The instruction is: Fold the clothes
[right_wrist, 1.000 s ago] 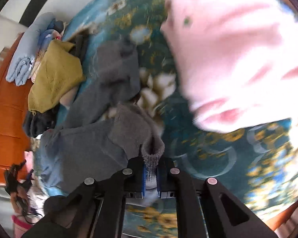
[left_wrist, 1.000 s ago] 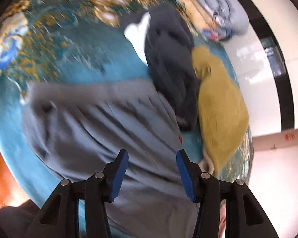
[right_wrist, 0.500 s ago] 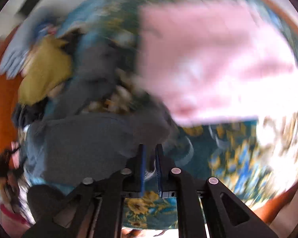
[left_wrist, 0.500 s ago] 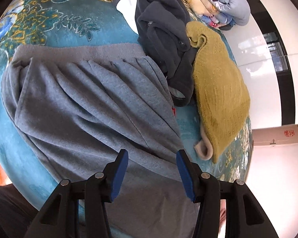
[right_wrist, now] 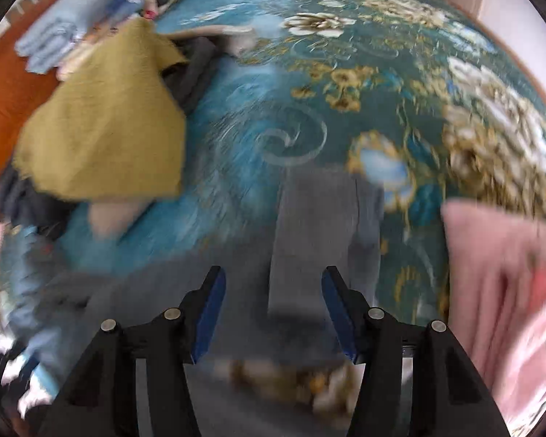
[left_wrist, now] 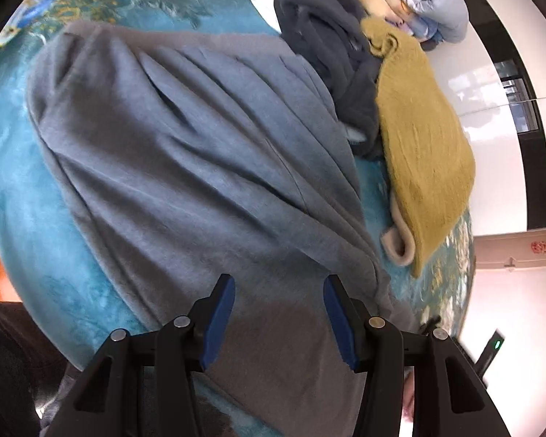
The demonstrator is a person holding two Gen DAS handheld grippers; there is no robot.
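Two grippers over grey garment (left_wrist: 200,167) spread on teal floral cover (right_wrist: 309,83). Left gripper (left_wrist: 278,322) spread, garment below, unpinched. Right gripper (right_wrist: 269,315) jaws opening, grey fabric beneath, unpressed. Mustard sweater (left_wrist: 422,145) beyond-right of left gripper.

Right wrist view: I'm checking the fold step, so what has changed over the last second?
The right tongs let go of the grey garment's cuff and are opening, nothing between the pads; the view has swung away from the pink garment. The left tongs stayed open above the grey cloth.
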